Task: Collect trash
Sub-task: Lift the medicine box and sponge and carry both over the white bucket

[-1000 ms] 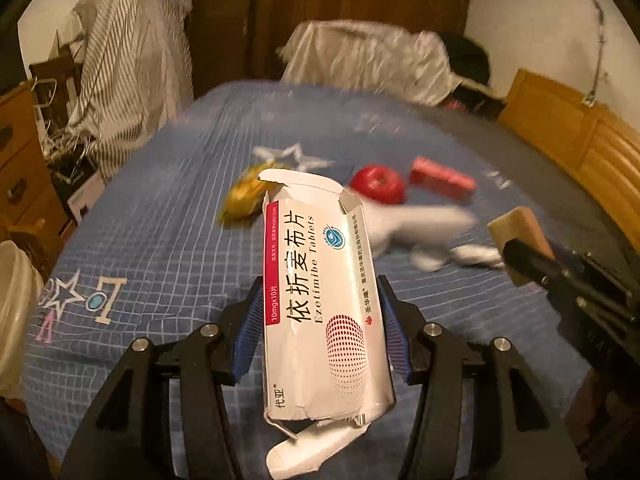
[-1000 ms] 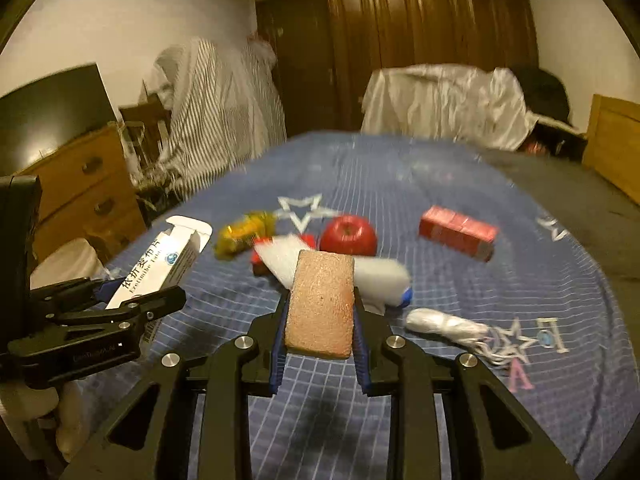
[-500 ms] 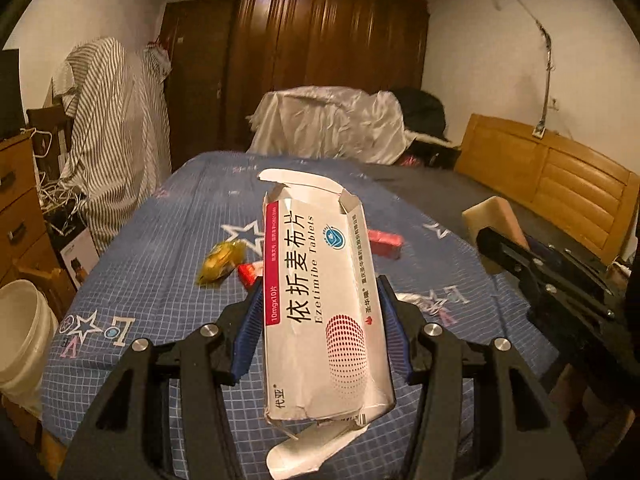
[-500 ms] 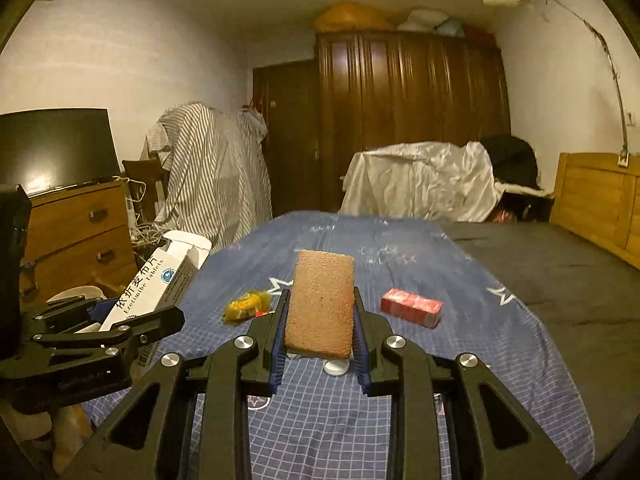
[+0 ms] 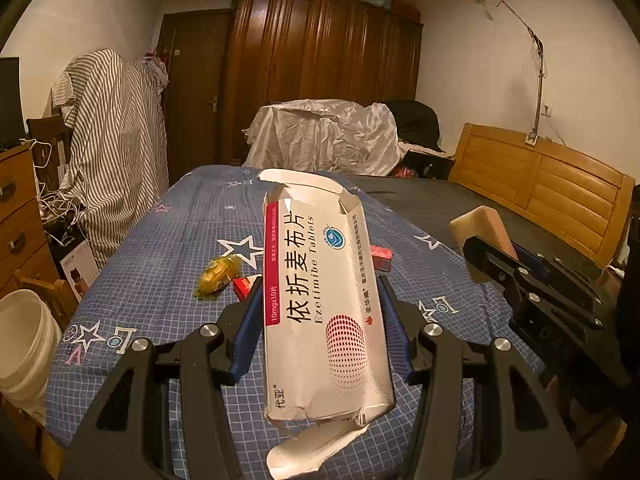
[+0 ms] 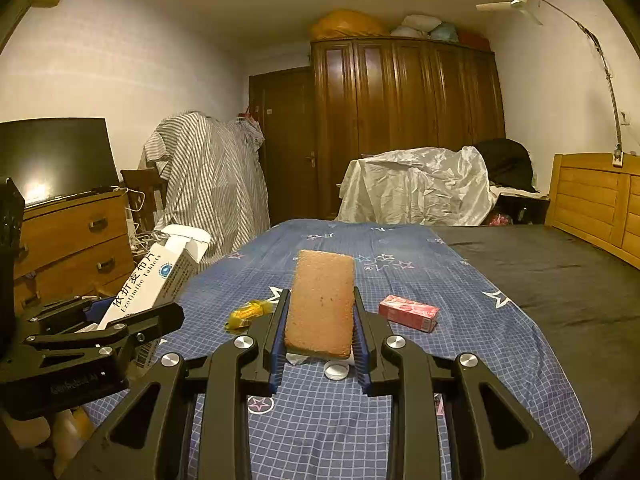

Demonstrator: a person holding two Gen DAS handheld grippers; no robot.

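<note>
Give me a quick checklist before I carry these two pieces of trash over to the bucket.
1. Left gripper clamped on the white tablet box: ok.
2. Right gripper clamped on the brown sponge: ok.
3. Both items lifted off the blue bedspread: ok.
4. White bucket in view, lower left: ok.
5. Bucket has room inside: cannot tell.
6. Bed cleared: not ok; yellow wrapper, red carton and white cap remain.

Blue checked bedsheet [image 6: 460,320], white-and-red box [image 5: 320,300], brown sponge [image 6: 320,300].
</note>
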